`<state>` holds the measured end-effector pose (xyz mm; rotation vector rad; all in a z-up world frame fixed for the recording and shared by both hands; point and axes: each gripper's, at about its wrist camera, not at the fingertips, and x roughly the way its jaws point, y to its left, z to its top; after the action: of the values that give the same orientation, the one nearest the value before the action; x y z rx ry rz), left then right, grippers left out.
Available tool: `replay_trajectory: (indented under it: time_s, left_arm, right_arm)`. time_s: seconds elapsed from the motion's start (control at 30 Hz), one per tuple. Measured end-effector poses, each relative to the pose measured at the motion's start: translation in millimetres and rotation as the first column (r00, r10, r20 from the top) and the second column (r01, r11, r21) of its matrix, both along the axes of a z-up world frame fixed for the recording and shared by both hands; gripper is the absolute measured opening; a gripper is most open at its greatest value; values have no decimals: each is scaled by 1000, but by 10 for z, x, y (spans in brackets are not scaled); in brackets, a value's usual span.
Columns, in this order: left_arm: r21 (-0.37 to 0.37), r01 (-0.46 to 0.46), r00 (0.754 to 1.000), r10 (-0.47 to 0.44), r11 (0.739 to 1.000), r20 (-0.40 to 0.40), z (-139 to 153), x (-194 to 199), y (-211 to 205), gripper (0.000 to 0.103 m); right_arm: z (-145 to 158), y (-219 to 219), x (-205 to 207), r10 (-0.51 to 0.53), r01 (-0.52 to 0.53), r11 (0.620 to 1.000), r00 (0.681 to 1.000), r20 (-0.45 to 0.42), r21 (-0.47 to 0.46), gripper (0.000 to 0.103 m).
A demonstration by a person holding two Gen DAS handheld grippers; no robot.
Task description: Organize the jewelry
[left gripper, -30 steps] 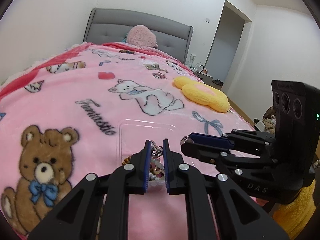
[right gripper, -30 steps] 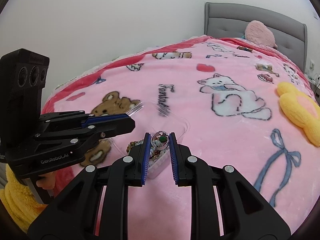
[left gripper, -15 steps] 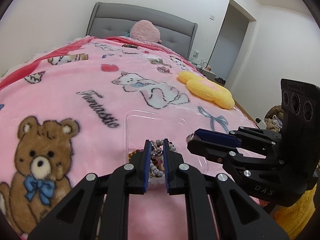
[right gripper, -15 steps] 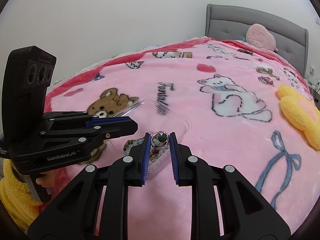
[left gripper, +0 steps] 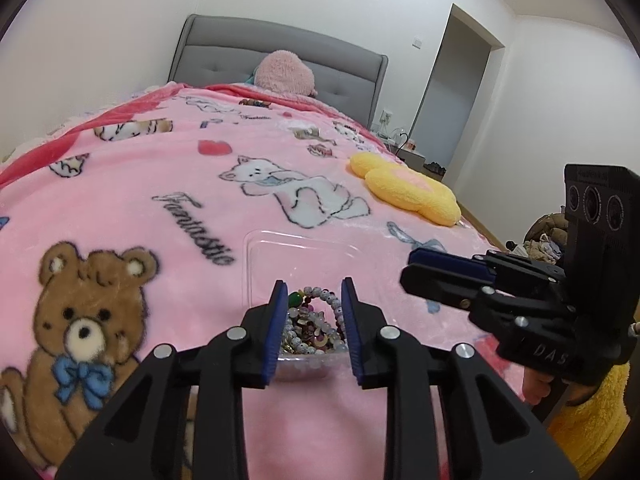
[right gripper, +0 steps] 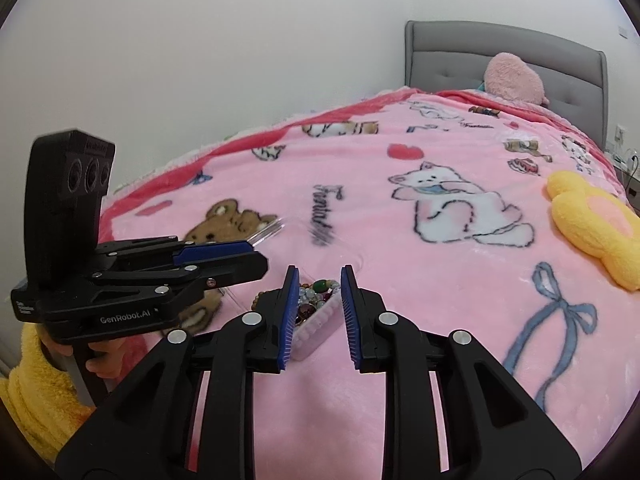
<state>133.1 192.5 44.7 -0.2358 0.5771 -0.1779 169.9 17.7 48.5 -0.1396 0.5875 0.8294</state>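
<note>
Jewelry [left gripper: 310,326] in clear box [left gripper: 296,246], beyond both grippers' opening jaws, nothing gripped

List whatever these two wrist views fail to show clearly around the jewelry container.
- Clear plastic container: its near wall is hidden behind the left gripper in the left wrist view.
- Heap of beaded jewelry: single pieces too small and tangled to tell apart; the right gripper covers part.
- Container's open lid: blurred in the right wrist view.

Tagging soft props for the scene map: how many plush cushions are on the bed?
2. A pink plush cushion sits at the grey headboard; a yellow flower cushion lies near the bed's edge on the doorway side. Others may be hidden out of frame.
</note>
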Motion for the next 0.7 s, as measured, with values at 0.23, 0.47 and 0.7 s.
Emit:
replay_trajectory:
  time_s: [0.23,0.47,0.7]
  left_arm:
    - [108,-32,997,23,994,76,42,-336,-137,47]
    - [130,-92,986,72,987,148,24,-733,-263,76]
    - [152,-102,990,85,983,114,-65,-869,-383,84]
  right_arm:
    - [3,-337,-151,9,-13,995,999,38,95,65]
    - [18,-521,-454,29,-39,995,994,107,96,95]
    - [-61,-572,-651,24,-29,999,987,160,29,95]
